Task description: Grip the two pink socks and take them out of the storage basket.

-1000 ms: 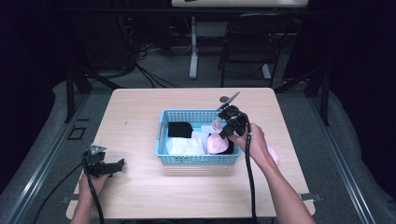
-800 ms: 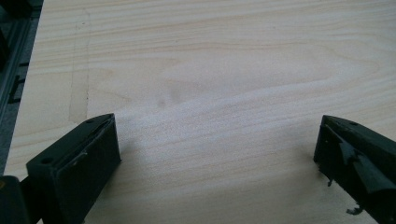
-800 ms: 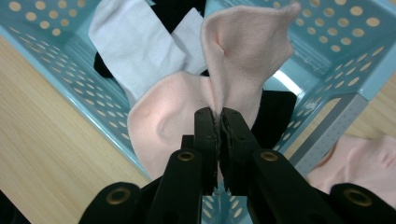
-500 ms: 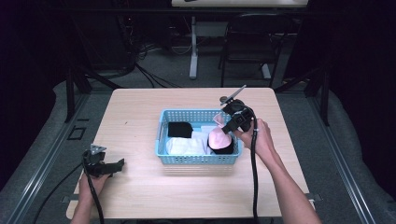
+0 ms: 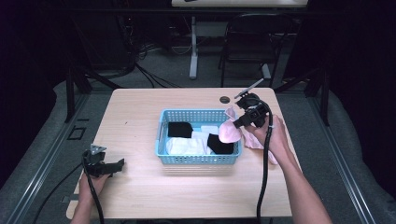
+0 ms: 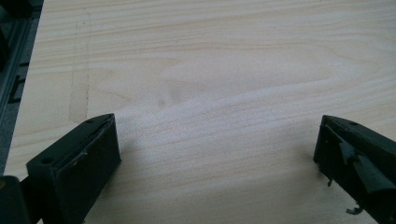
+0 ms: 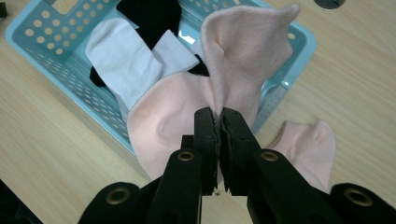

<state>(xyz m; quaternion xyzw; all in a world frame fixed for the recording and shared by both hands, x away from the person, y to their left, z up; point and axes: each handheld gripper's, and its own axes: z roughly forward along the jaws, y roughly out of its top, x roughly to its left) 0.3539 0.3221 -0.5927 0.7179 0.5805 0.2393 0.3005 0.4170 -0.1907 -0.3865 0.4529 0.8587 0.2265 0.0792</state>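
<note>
Moved: right gripper (image 5: 240, 122) has swung out past the blue basket (image 5: 161, 140) rim since a second ago, carrying a pink sock (image 7: 187, 121) with it!
Right grip: jaws pinched tight on that sock's fabric; it dangles just ahead of them, over the basket's right edge.
Below it: a second pink sock (image 7: 310, 142) already lies on the table (image 5: 140, 107), just right of the jaws.
Left gripper (image 6: 215, 177): idle, jaws spread wide over bare wood, holding nothing.
Progress: my guess is socks are being pulled out and paired; one pink down, one in the air.
Left to do: white socks (image 5: 184, 145) and black socks (image 5: 180, 129) remain in the basket beyond the jaws.
</note>
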